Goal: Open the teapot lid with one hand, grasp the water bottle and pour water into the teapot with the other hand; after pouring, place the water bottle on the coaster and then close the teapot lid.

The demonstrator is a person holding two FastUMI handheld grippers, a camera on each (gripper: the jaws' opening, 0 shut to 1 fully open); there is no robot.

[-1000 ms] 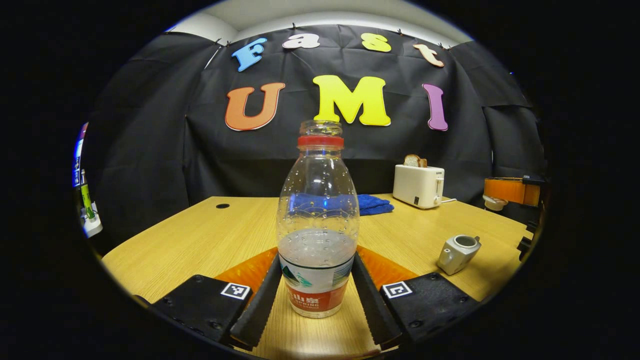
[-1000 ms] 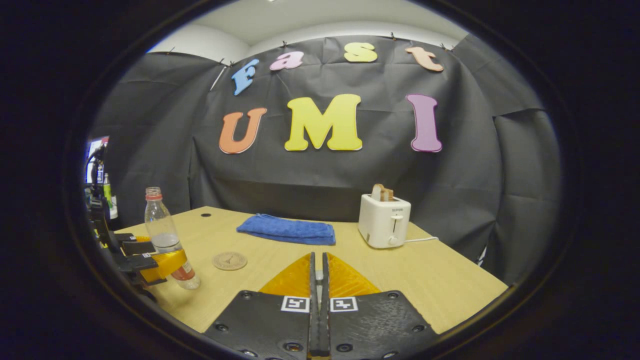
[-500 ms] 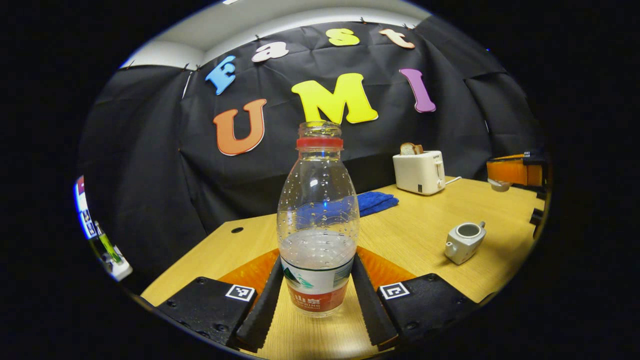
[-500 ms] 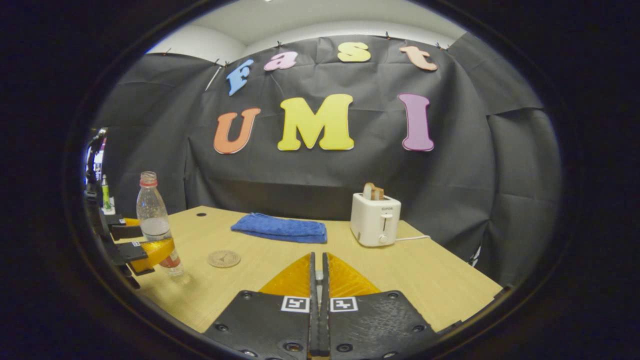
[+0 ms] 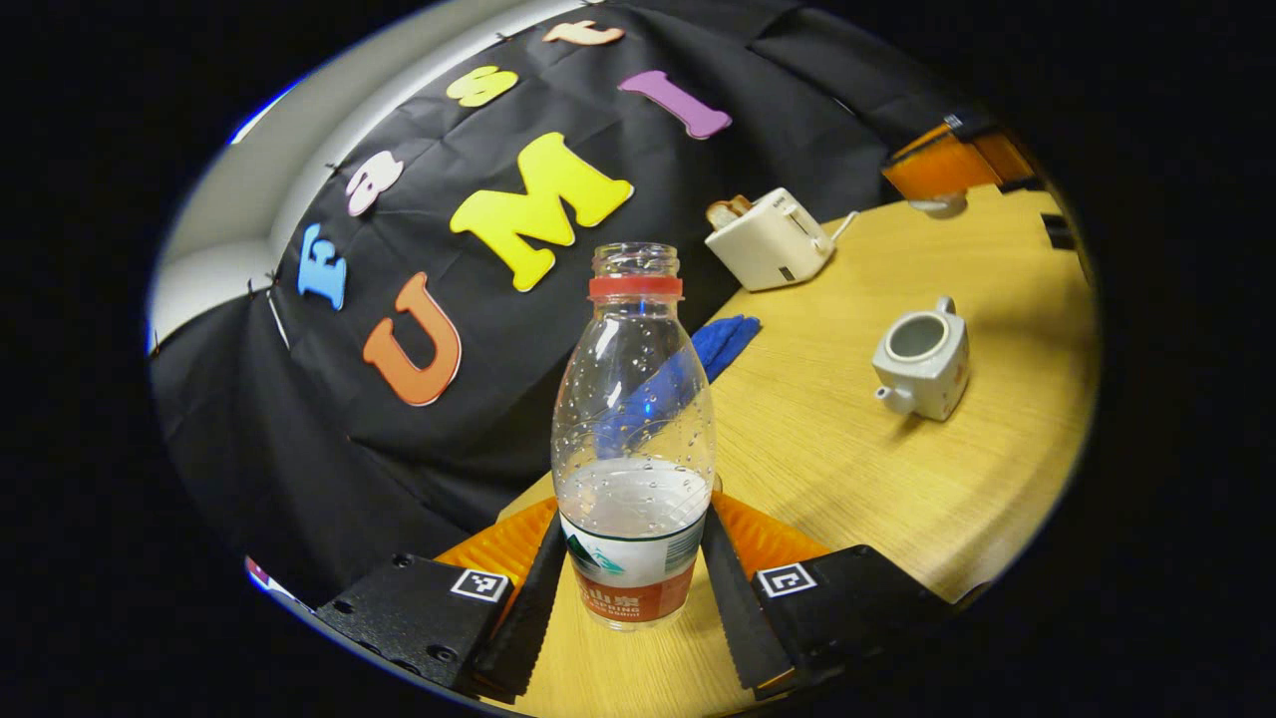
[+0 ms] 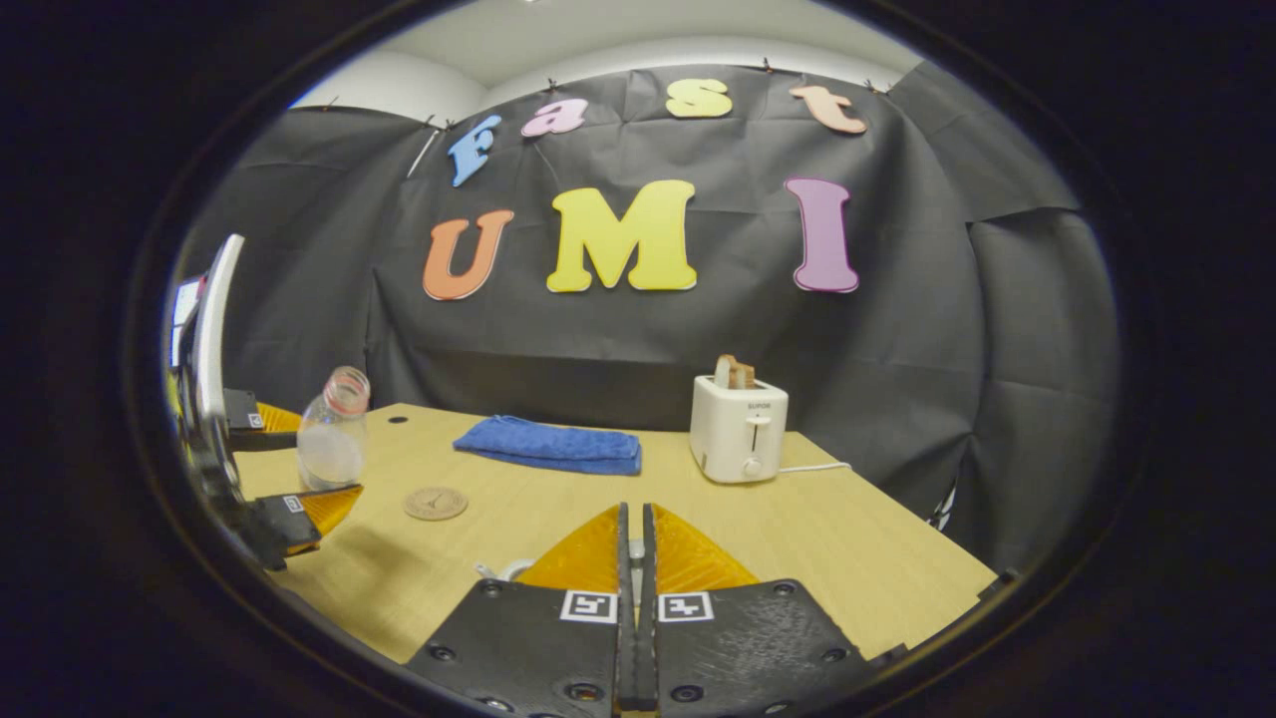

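A clear water bottle (image 5: 633, 439) with no cap and a red neck ring is about a third full. My left gripper (image 5: 631, 529) is shut on its labelled lower part and holds it off the table, tipped toward the pale teapot (image 5: 922, 361). The teapot stands open on the wooden table (image 5: 857, 469), to the right of the bottle. Further back, my right gripper (image 5: 947, 165) holds the white lid (image 5: 935, 204) up in the air. In the right gripper view its fingers (image 6: 635, 543) are closed on a small pale knob. There the tilted bottle (image 6: 332, 434) hangs left of the round coaster (image 6: 436, 503).
A white toaster (image 6: 739, 431) with bread in it stands at the back of the table, its cord trailing right. A folded blue cloth (image 6: 548, 446) lies left of it, behind the coaster. The table's right edge (image 6: 937, 558) is close to my right gripper.
My left gripper has lifted the bottle off the table and rolled it over toward the teapot; the water stays in the lower part. My right gripper has hardly moved.
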